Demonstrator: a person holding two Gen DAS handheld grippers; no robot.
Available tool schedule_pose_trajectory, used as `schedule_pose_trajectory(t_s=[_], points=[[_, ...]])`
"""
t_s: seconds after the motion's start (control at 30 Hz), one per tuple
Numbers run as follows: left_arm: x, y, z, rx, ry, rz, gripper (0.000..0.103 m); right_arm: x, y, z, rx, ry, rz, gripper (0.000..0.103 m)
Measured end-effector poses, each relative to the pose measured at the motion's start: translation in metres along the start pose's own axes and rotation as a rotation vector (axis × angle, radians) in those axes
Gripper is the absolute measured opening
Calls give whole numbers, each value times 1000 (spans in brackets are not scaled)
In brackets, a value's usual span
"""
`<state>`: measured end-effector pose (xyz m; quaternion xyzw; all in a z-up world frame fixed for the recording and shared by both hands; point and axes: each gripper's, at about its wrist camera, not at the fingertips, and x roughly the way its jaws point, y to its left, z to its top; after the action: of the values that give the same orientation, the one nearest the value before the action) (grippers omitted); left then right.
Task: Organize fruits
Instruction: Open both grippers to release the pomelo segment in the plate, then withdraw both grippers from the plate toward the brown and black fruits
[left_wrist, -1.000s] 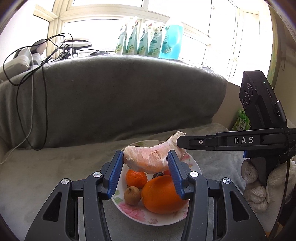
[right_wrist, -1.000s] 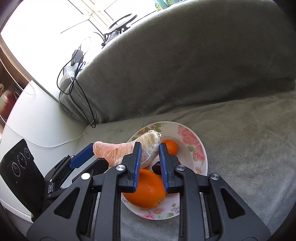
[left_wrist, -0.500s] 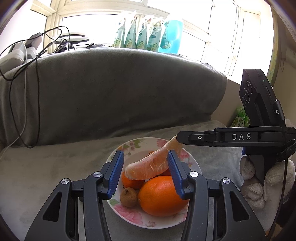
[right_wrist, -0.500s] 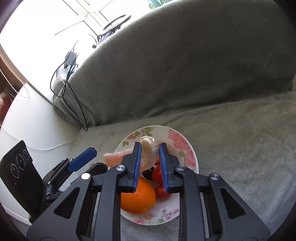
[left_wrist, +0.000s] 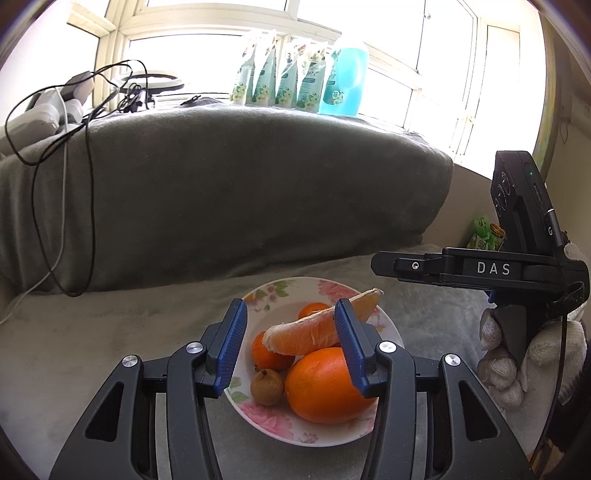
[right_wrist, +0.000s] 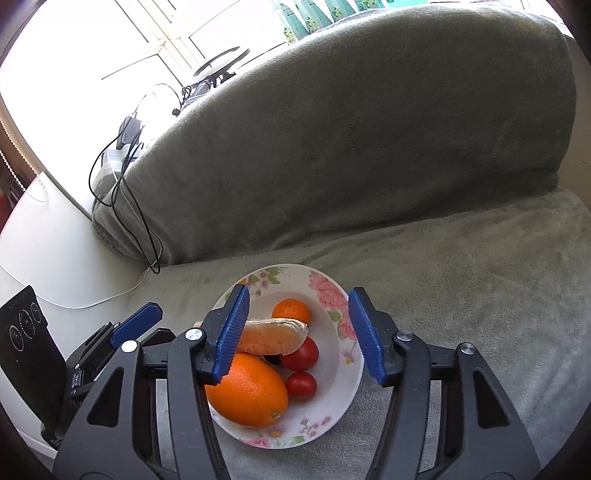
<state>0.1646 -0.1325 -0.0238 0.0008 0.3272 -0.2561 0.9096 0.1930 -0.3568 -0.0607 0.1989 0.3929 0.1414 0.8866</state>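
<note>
A floral plate (right_wrist: 334, 291) sits on a grey blanket-covered seat (right_wrist: 461, 258), in front of the draped backrest (left_wrist: 229, 192). On it lie a large orange (right_wrist: 247, 391), a small mandarin (right_wrist: 291, 311), two red tomatoes (right_wrist: 300, 353) and — seen from the left wrist camera — a small brown fruit (left_wrist: 267, 387) just beside the orange. A peeled citrus segment (right_wrist: 271, 334) rests across the top of the pile, one end over the tomatoes, the other reaching toward the plate's left side.

The right gripper (right_wrist: 301, 332) hovers over the plate; its jaws have just been opening and now stand well apart. The segment's end lies in the gap, close against the left pad, while the right pad is clear of it, so the piece is released rather than grasped.

The left gripper (left_wrist: 290, 347) is partly parted, with the segment (left_wrist: 306, 334) passing between its blue pads. The right pad overlaps the segment in the picture; the left pad stands off from the tip. Whether this gripper grips the segment or only frames it cannot be told.

In the left wrist view the right gripper's body, marked DAS, comes in from the right, held by a hand in a white glove (left_wrist: 517, 354). Pouches and a blue bottle (left_wrist: 345, 79) stand on the windowsill behind — cables (left_wrist: 74, 177) trail over the backrest.
</note>
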Motion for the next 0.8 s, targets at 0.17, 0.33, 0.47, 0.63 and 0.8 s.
schedule_pose_trajectory(t_s=[0.17,0.33,0.47,0.63,0.8], points=[[-6,0,0,5,-8,1,68,-8,7,-2,-33,-23,-22,79],[-13,1,-1,-2,-13,8,70,-13,15,-4,-59,-36,-31,83],[-18,4,-1,-6,-19,15,77,-16,24,-7,-80,-39,-30,84],[-28,7,-5,-8,-28,25,77,-21,36,-14,-115,-52,-33,84],[-38,13,-9,-18,-37,38,77,-27,50,-21,-153,-79,-37,86]])
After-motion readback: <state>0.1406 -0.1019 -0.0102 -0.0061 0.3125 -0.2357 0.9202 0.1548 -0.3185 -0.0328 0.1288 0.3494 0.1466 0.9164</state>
